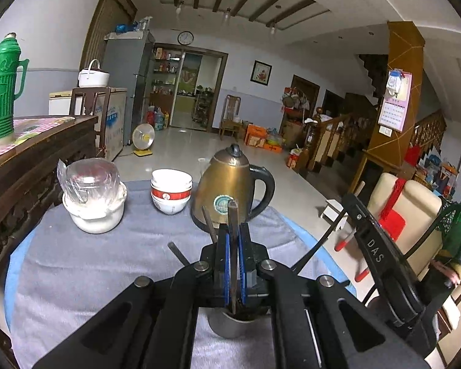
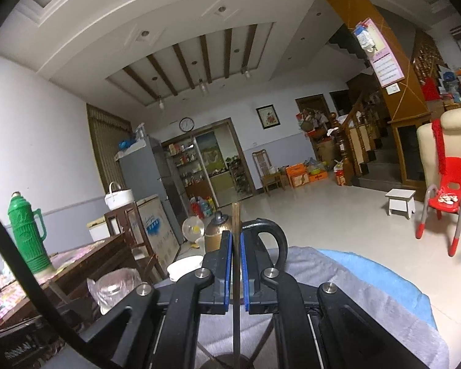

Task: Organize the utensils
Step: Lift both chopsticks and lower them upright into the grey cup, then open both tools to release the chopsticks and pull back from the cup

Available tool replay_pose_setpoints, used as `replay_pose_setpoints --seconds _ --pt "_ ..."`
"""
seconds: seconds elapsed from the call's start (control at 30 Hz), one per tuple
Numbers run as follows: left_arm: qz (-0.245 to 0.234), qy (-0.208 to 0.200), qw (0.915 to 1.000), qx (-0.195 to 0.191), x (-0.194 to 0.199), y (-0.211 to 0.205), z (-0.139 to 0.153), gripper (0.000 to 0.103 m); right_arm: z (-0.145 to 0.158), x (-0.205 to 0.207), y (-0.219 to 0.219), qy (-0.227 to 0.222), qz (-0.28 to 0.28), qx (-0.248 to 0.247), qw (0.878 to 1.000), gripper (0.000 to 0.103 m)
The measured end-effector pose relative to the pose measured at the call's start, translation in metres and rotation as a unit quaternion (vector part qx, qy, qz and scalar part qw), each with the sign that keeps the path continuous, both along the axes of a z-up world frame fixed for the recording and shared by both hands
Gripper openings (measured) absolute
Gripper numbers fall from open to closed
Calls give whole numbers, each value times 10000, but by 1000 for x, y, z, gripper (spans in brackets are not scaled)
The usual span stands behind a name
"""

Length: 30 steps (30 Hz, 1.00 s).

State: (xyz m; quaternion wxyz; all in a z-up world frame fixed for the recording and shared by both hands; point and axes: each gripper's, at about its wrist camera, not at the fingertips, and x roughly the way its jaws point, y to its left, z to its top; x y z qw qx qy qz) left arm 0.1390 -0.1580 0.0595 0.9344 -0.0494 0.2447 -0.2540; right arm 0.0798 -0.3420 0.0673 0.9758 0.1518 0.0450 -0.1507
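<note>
Chopsticks are what we are sorting, and each tool has one pinched between its blue pads. Nearest us in the left wrist view, a grey cup (image 1: 230,323) stands on the worktop (image 1: 76,261) directly under the left tool (image 1: 234,246), whose jaws are closed almost flat on a dark chopstick (image 1: 233,224); its lower end appears to reach into the cup. Two more sticks (image 1: 209,224) lean up out of the cup just beside the tool. The right tool (image 2: 236,264) likewise has its jaws shut on an upright stick (image 2: 236,221), with what looks like the cup rim below it. We judge the step to be dropping sticks into the cup; next we would lower and part the jaws. Both tools point forward, roughly level, sticks held vertical. Farther off stand the bowls (image 1: 171,190), the covered pot (image 1: 93,203) and the brass kettle (image 1: 227,184).
</note>
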Motion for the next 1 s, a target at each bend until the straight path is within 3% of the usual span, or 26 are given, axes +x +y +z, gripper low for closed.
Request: replay_pose_setpoints --seconds 0.47,0.93,1.0 --pt "-304 246 9986 358 -27 11 -12 6 -16 -27 8 530 668 -121 9963 6" --pt "-430 557 9959 567 -47 38 -25 9 -25 -33 11 784 993 149 9918 7" --pt "-432 550 9961 538 -49 44 -24 17 -24 -35 10 790 1004 210 9916 8"
